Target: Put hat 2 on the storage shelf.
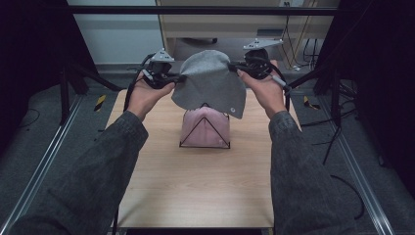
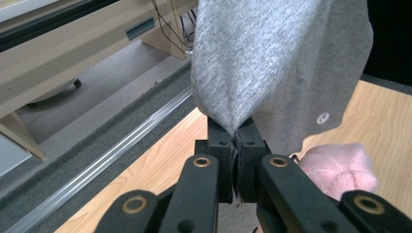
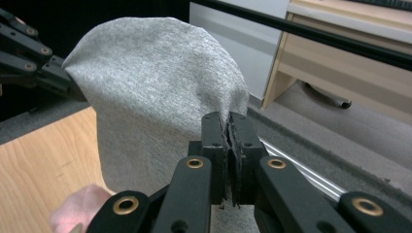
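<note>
- Now the grey hat point(image 1: 209, 83) hangs in the air between both grippers, just above the pink hat point(image 1: 205, 128) on its wire stand point(image 1: 204, 126) mid-table point(image 1: 195, 186).
- Left gripper point(image 1: 172, 79) is clamped on one edge of the grey hat, and the right gripper point(image 1: 236, 67) is clamped on the opposite edge.
- Risk: each pinch takes little cloth, so a tug apart could slip an edge free.
- Risk: lowering off-centre could snag the stand's tip and tip it over.
</note>
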`<state>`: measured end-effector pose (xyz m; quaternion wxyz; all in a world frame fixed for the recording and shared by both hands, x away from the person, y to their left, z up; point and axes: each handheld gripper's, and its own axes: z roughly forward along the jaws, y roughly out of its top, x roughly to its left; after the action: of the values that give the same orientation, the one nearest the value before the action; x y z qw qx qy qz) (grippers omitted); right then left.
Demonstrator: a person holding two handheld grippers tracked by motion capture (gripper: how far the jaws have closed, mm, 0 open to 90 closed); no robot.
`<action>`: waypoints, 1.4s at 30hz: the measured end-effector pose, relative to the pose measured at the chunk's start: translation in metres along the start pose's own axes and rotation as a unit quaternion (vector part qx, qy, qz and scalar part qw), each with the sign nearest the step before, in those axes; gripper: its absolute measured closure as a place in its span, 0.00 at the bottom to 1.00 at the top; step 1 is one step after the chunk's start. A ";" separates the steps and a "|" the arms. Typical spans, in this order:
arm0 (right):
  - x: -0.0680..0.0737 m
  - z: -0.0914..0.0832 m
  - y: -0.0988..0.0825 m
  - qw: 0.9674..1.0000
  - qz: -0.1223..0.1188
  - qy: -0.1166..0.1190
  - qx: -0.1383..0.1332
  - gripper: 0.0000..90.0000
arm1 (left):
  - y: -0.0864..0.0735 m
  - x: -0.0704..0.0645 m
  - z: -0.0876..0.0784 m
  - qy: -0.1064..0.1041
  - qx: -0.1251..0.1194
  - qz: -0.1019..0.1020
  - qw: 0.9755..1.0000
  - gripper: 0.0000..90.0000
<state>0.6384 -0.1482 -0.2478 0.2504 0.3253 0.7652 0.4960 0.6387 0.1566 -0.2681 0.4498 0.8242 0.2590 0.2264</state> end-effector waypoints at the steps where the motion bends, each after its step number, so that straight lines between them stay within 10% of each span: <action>1: 0.001 0.000 -0.002 1.000 0.001 0.000 0.003 0.96 | -0.001 -0.001 0.001 0.000 -0.001 -0.001 1.000 0.98; 42: 0.015 0.021 -0.035 0.999 0.012 0.017 0.032 0.96 | -0.036 0.000 0.009 0.006 0.019 -0.020 1.000 0.97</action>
<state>0.6344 -0.1348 -0.2893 0.2212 0.3338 0.7807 0.4797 0.6360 0.1675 -0.3040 0.4371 0.8259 0.2820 0.2176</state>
